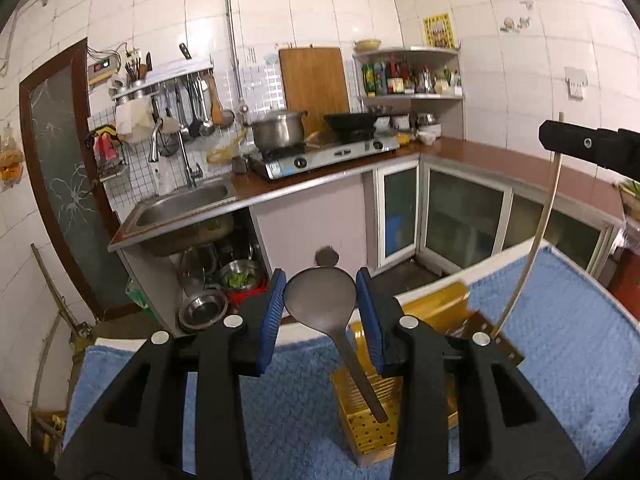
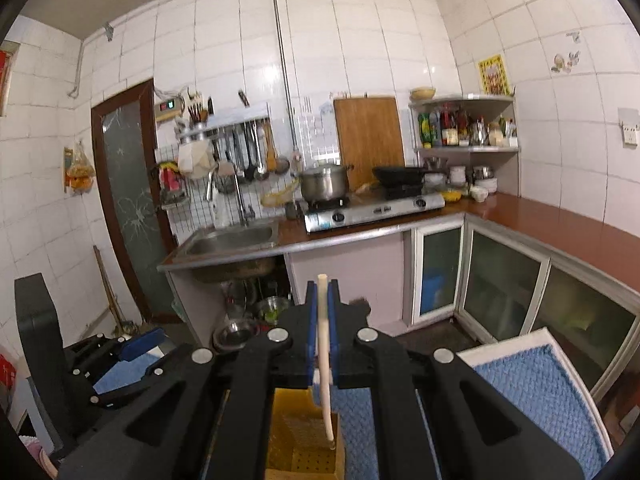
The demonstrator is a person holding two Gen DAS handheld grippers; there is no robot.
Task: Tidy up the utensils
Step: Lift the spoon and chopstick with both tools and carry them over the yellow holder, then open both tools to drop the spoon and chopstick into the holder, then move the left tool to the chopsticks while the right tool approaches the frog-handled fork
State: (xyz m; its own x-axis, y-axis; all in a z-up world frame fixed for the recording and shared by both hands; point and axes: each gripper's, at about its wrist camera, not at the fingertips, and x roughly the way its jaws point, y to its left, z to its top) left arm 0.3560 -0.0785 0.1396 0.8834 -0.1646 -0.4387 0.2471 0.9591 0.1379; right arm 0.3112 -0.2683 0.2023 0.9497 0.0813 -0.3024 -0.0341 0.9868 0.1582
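Closest in, the yellow utensil holder (image 1: 370,436) sits on the blue mat (image 1: 560,360). The left gripper (image 1: 320,304) hangs right above that holder, jaws spread apart, with a dark spoon (image 1: 320,300) standing between them, handle down in the holder; can't tell if the pads touch it. Also above the holder, the right gripper (image 2: 323,320) is clamped on a pale chopstick (image 2: 325,360), tip down inside. Way past the holder is the sink (image 1: 180,208).
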